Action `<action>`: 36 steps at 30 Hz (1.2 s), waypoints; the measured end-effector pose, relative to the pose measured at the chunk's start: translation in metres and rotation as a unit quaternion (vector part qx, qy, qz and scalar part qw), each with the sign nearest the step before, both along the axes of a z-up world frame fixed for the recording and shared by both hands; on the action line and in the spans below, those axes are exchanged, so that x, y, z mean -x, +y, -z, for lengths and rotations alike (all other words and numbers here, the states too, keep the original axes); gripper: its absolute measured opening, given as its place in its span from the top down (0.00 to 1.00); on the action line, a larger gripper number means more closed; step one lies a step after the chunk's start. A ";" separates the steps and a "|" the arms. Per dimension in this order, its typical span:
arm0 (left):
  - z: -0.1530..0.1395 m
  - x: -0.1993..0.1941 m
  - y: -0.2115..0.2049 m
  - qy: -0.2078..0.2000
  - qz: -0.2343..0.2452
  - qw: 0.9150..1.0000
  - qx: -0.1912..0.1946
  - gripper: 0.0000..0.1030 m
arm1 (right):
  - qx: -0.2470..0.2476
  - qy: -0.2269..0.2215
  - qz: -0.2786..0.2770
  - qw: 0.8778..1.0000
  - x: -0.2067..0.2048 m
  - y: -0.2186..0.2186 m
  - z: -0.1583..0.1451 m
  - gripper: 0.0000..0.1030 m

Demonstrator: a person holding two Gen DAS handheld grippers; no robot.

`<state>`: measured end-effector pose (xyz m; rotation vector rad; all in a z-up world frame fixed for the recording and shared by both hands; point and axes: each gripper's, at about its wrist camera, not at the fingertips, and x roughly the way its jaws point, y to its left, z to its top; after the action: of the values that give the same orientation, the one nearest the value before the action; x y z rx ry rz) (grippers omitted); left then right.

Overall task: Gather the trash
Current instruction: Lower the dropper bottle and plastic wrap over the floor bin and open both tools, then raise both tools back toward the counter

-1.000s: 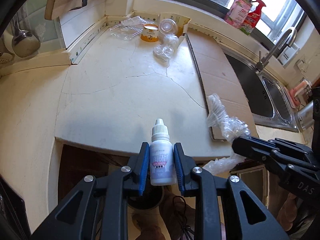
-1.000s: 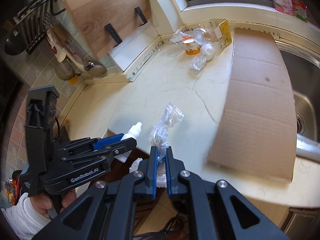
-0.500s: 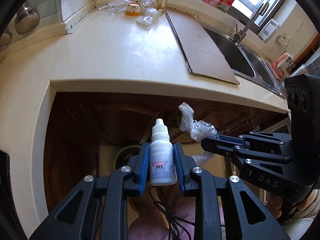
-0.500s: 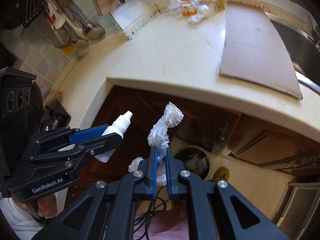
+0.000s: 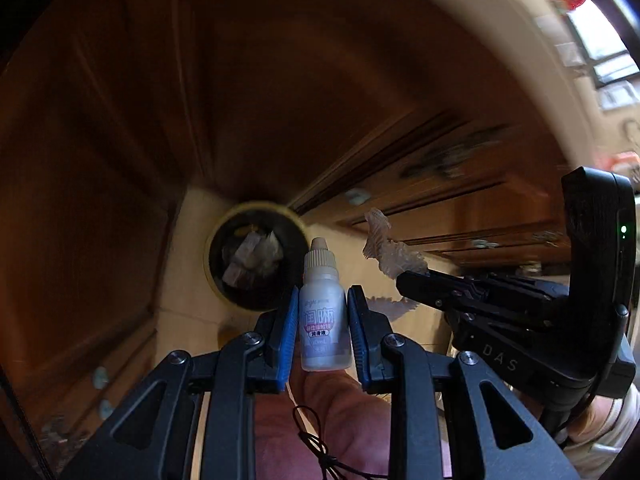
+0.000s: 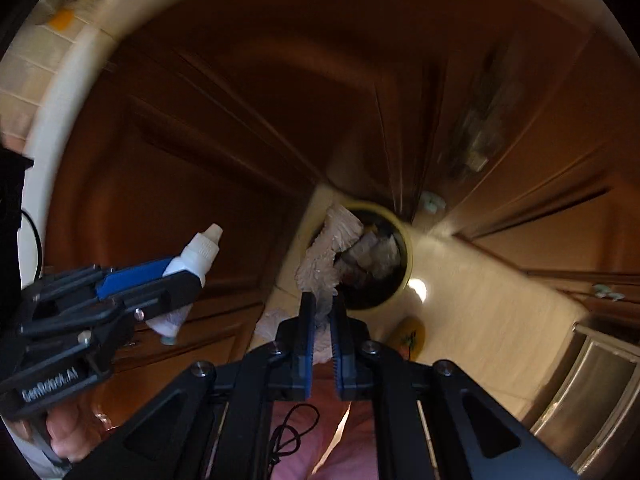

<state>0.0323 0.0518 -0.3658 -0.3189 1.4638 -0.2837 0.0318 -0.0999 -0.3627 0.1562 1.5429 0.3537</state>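
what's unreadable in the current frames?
- Small print on the dropper bottle, left wrist view: too small and soft.
- Bin contents, both views: motion blur, and the crumpled plastic wrap covers part.
- Bottle's body, right wrist view: hidden by the left tool.

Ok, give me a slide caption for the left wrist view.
Left tool grips a small dropper bottle above the floor bin; right tool holds crumpled plastic wrap.

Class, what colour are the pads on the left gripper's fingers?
Blue pads, clamped on the white dropper bottle; the left wrist view shows them best.
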 end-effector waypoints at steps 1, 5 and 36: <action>0.017 -0.001 -0.001 0.005 -0.004 1.000 -0.004 0.78 | 0.002 0.008 -0.003 1.000 -0.002 0.002 0.017 0.93; 0.082 -0.003 -0.004 0.029 -0.020 0.999 -0.014 0.78 | 0.010 0.042 -0.014 0.999 -0.010 0.009 0.082 0.91; 0.018 -0.006 0.009 -0.024 -0.065 0.994 -0.086 0.37 | -0.001 0.012 -0.024 1.000 -0.013 0.013 0.025 0.63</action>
<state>0.0383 0.0604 -0.3842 -0.2645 1.4027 -0.0606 0.0453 -0.0866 -0.3873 0.1266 1.5722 0.3927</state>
